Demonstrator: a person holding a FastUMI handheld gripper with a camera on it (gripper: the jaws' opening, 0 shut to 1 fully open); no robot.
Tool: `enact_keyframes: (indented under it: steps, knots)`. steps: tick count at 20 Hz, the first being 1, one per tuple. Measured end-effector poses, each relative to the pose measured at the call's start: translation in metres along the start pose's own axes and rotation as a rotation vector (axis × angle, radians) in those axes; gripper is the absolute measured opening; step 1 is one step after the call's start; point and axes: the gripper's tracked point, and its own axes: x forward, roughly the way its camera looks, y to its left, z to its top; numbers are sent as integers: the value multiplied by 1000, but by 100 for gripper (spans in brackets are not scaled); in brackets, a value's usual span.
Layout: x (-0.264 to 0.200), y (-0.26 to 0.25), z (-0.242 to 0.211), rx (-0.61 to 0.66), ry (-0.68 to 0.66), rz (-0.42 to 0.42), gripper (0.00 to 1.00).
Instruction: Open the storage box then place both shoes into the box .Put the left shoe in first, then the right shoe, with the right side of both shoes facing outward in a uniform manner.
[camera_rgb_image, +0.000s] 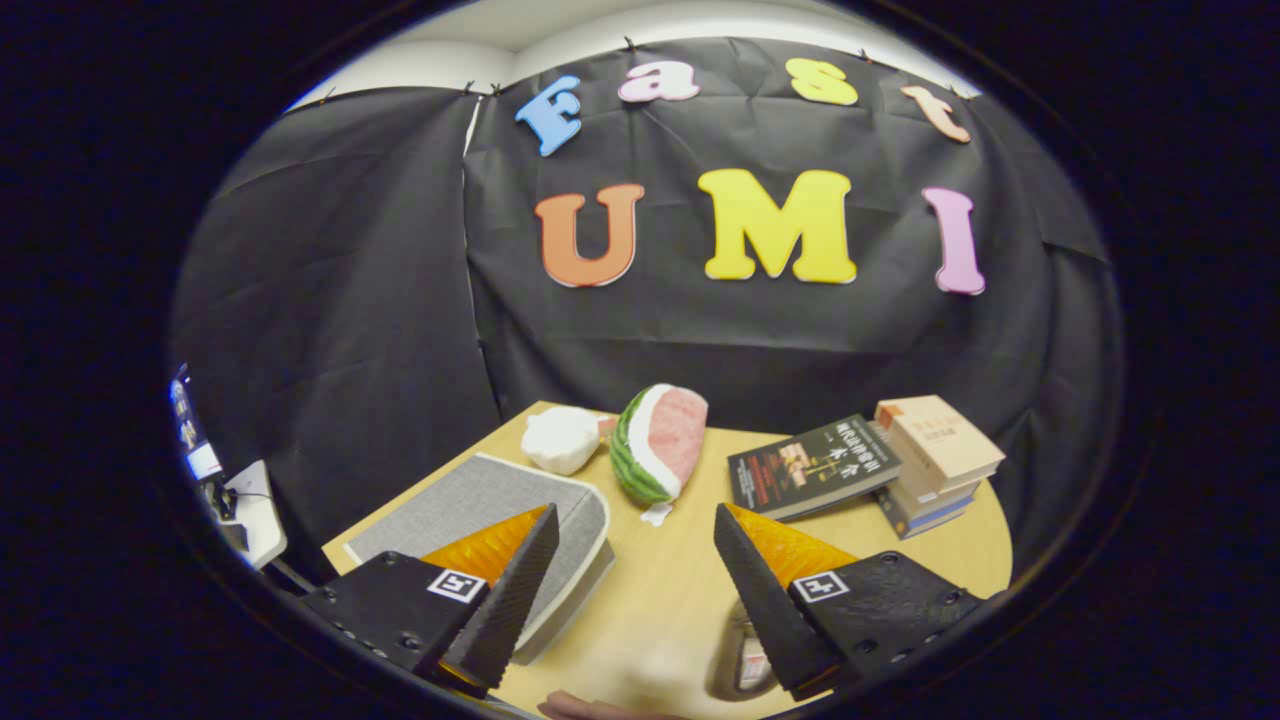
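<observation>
Spread jaws (635, 535) hover empty; closed grey storage box (500, 510) underlies the left one.

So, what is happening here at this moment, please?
A person holds a hand-held gripper above a wooden table, its fingers spread open and gripping nothing. The grey storage box lies by one finger with its lid still closed, so the task seems not yet begun. Beyond the fingers lie a watermelon-slice plush, a white plush, and a stack of books with one dark book leaning on it. I cannot make out any shoes here.
</observation>
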Motion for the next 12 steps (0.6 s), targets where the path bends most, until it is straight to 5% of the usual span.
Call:
enact_keyframes:
  steps: [7,12]
  knots:
    - [52,32,-60,142,238,115,96]
    - [62,46,-74,197,283,212,97]
